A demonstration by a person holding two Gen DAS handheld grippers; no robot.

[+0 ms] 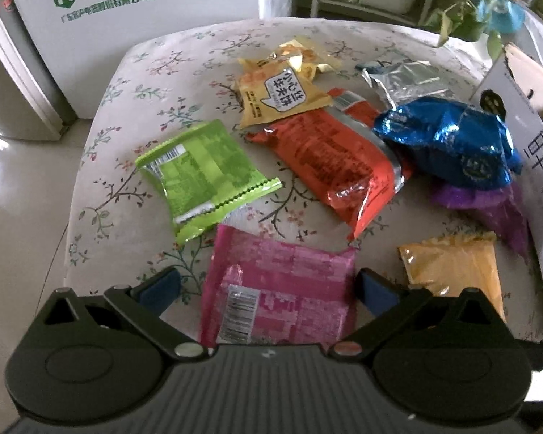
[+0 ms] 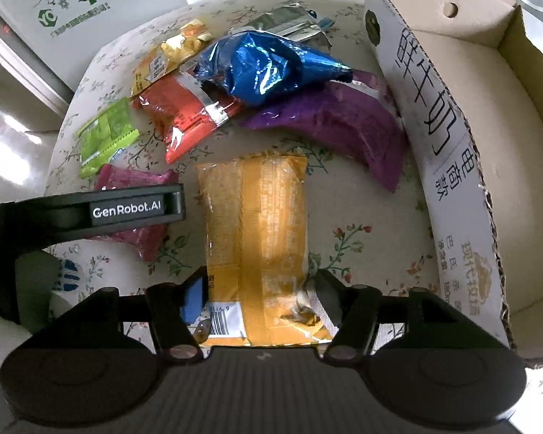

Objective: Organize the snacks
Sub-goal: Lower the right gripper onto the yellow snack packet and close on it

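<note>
Several snack packets lie on a floral-cloth counter (image 1: pixel 155 72), beside an open cardboard box (image 2: pixel 488 115) at its right edge. Largest of them: orange-red packet (image 1: pixel 329 159), blue foil bag (image 1: pixel 449 137), purple packet (image 2: pixel 344 123), green packet (image 1: pixel 206 170). Left gripper (image 1: pixel 268 285) — jaws apart, straddling the pink packet (image 1: pixel 282 282). Right gripper (image 2: pixel 260 293) — jaws partly apart around the yellow packet (image 2: pixel 257 224); contact cannot be told.
</note>
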